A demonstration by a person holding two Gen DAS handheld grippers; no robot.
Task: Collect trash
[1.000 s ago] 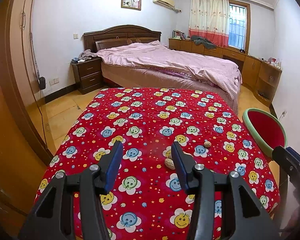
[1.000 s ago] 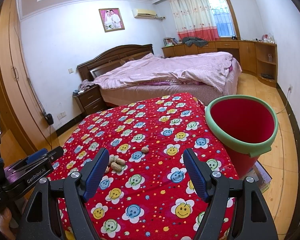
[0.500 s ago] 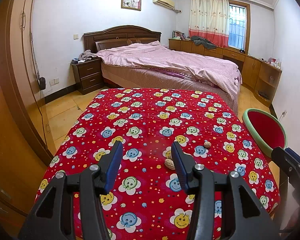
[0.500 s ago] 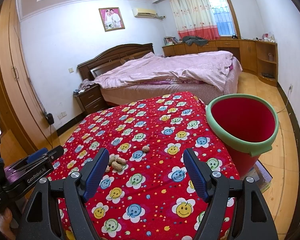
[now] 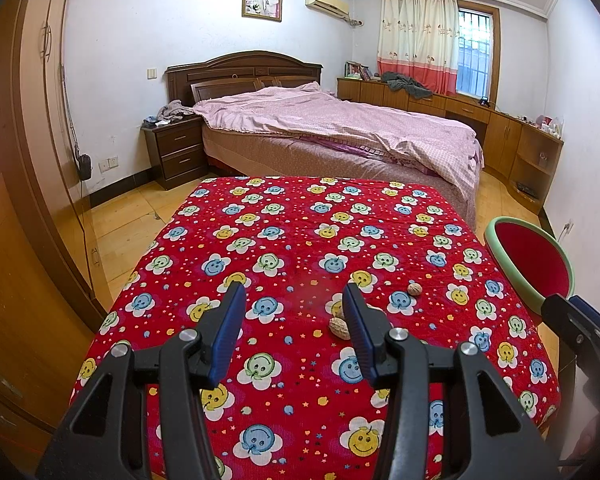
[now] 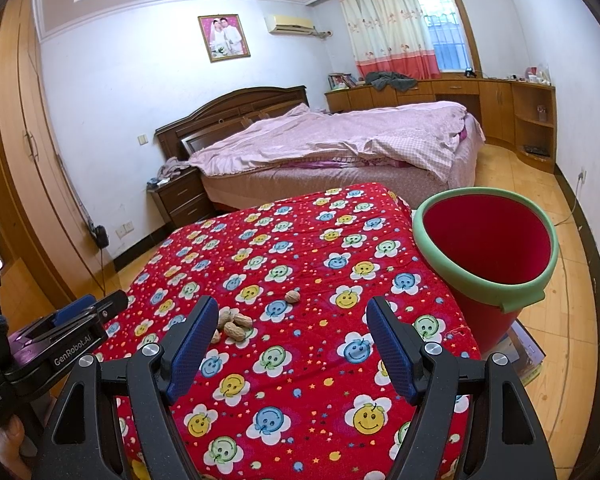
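Observation:
A small heap of peanut shells lies on the red smiley-print tablecloth, with one walnut-like shell a little farther back. In the left wrist view the same shells sit just by the right fingertip, and the lone shell lies beyond. My left gripper hovers open above the cloth, nothing between its fingers. My right gripper is open wider, also empty, with the heap near its left finger. A red bucket with a green rim stands beside the table's right edge.
A bed with a pink quilt lies beyond the table, a dark nightstand to its left. Wooden wardrobe doors run along the left. Cabinets line the far right wall. Wooden floor surrounds the table.

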